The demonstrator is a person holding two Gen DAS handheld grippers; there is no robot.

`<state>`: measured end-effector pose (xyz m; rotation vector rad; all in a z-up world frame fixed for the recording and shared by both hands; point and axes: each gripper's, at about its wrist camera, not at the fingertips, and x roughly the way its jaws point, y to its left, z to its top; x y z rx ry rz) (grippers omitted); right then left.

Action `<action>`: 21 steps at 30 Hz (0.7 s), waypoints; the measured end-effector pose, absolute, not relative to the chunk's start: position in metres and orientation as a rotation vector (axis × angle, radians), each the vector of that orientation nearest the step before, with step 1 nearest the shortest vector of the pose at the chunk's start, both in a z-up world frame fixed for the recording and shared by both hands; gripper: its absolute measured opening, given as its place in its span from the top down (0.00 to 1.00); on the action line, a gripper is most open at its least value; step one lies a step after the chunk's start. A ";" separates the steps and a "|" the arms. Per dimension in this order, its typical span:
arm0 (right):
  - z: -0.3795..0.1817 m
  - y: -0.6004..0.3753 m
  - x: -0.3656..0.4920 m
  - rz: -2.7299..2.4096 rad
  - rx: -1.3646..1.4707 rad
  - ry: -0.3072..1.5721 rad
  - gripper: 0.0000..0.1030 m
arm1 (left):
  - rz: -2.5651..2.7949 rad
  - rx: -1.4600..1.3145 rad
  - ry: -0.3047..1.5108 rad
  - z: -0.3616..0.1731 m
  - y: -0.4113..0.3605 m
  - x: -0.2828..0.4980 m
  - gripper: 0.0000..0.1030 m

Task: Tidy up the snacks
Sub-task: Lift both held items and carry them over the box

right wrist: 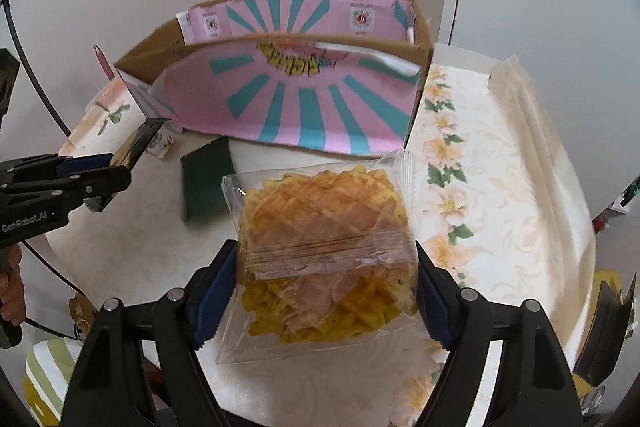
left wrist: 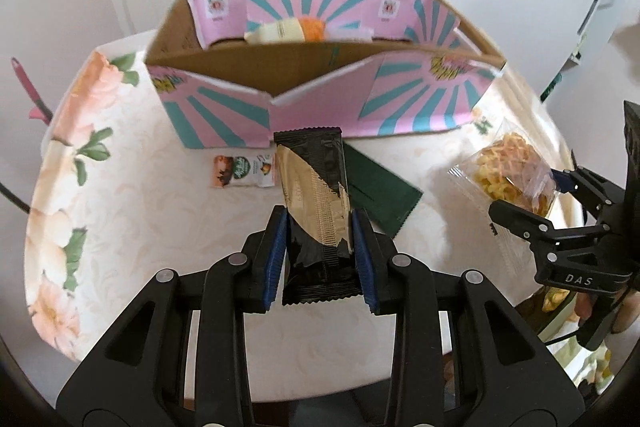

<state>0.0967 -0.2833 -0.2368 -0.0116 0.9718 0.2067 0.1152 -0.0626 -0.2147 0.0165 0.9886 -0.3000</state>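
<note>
Between the left pads: left gripper point(left wrist: 320, 247) is pinching a black-and-gold bar point(left wrist: 316, 203) by its sides, lifted above the table point(left wrist: 132, 187)
Between the right pads: right gripper point(right wrist: 326, 281) is clamping a clear chip bag point(right wrist: 324, 231), jaws spread wide around it, bag hanging over the table
Beyond the bar: green packet point(left wrist: 380, 187) and small white packet point(left wrist: 244, 171) are lying flat near the box front, not yet sorted
Further out: pink box point(left wrist: 320, 67) is standing open, one snack point(left wrist: 288, 31) already sitting inside at the back
Step, by my reading: both snacks are heading for the box
Risk, bar: slick wrapper is likely slipping if the pinch loosens
Risk, bag: chips are probably crushing under a tighter squeeze; the bag may be catching the front flap and tipping the light box
</note>
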 end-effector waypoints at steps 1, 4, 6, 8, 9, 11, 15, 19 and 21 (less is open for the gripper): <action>-0.234 -0.282 0.096 0.207 -0.009 0.967 0.25 | -0.299 0.010 0.985 -0.211 -0.063 0.114 0.72; -0.220 -0.283 0.093 0.206 -0.008 0.946 0.25 | -0.293 -0.009 0.960 -0.192 -0.063 0.107 0.72; -0.208 -0.286 0.091 0.203 -0.006 0.931 0.25 | -0.289 -0.013 0.947 -0.181 -0.063 0.104 0.72; -0.196 -0.289 0.091 0.202 0.005 0.918 0.25 | -0.285 -0.022 0.930 -0.168 -0.065 0.099 0.72; -0.187 -0.291 0.091 0.202 0.016 0.909 0.25 | -0.284 -0.022 0.921 -0.162 -0.065 0.098 0.72; -0.174 -0.294 0.090 0.203 0.027 0.895 0.25 | -0.277 -0.016 0.899 -0.148 -0.067 0.098 0.72; -0.148 -0.298 0.093 0.211 0.032 0.856 0.25 | -0.266 -0.023 0.858 -0.123 -0.067 0.107 0.72; -0.126 -0.302 0.104 0.222 0.034 0.819 0.25 | -0.261 -0.004 0.806 -0.099 -0.067 0.126 0.72; -0.115 -0.304 0.115 0.223 0.043 0.803 0.25 | -0.261 0.005 0.796 -0.092 -0.065 0.141 0.72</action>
